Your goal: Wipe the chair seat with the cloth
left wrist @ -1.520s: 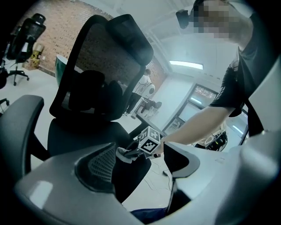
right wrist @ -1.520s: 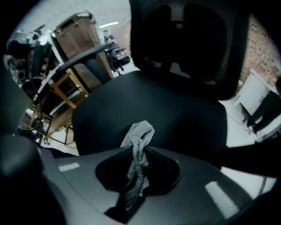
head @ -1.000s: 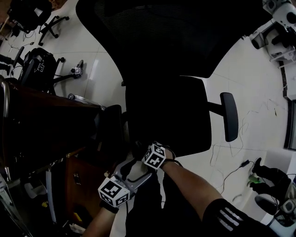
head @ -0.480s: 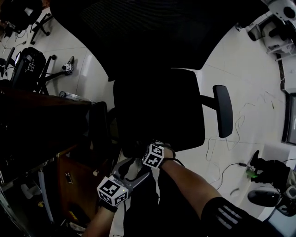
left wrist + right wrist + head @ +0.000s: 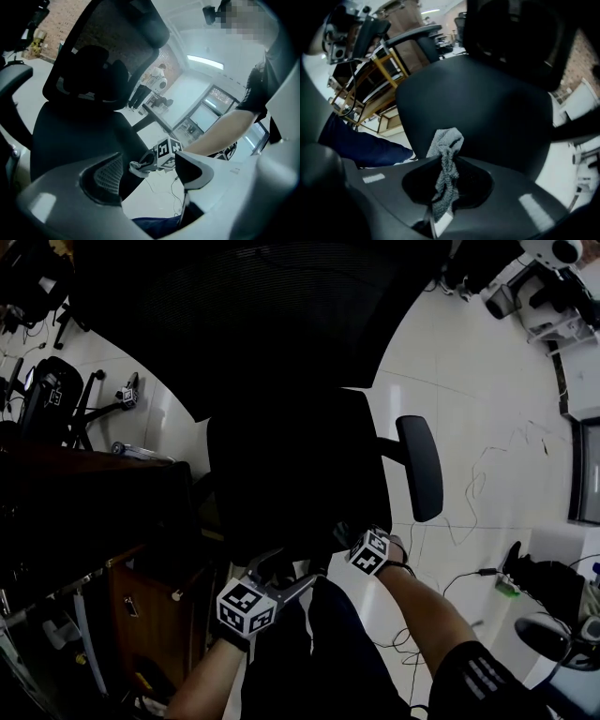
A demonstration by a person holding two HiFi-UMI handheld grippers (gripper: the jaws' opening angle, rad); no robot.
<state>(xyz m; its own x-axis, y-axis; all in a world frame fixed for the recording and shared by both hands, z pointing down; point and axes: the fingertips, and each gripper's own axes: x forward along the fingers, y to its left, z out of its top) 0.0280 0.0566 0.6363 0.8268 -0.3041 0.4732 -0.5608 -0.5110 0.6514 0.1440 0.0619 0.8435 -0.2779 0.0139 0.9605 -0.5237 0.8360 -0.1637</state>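
**Right gripper slides across the seat with the cloth**

Moved to the right since a second ago, the right gripper now sits at the front edge of the seat, near the right corner. The left gripper has stayed by the front left side.

The cloth is small and grey. It is pinched tight between the right gripper's jaws – one bunched end sticks out past them, right at the seat's front edge. I can't tell if it presses on the seat.

The seat is black and wide, and it looks smooth in the right gripper view.

The left gripper's jaws are spread wide with nothing between them. It is held just beside the front of the seat, not touching the cloth. Its view shows the right gripper close by, with the grey cloth tip poking out.

A black armrest sticks out on the right of the seat. The chair's tall back is behind it – dark and mesh-like. All around is a pale, shiny floor.
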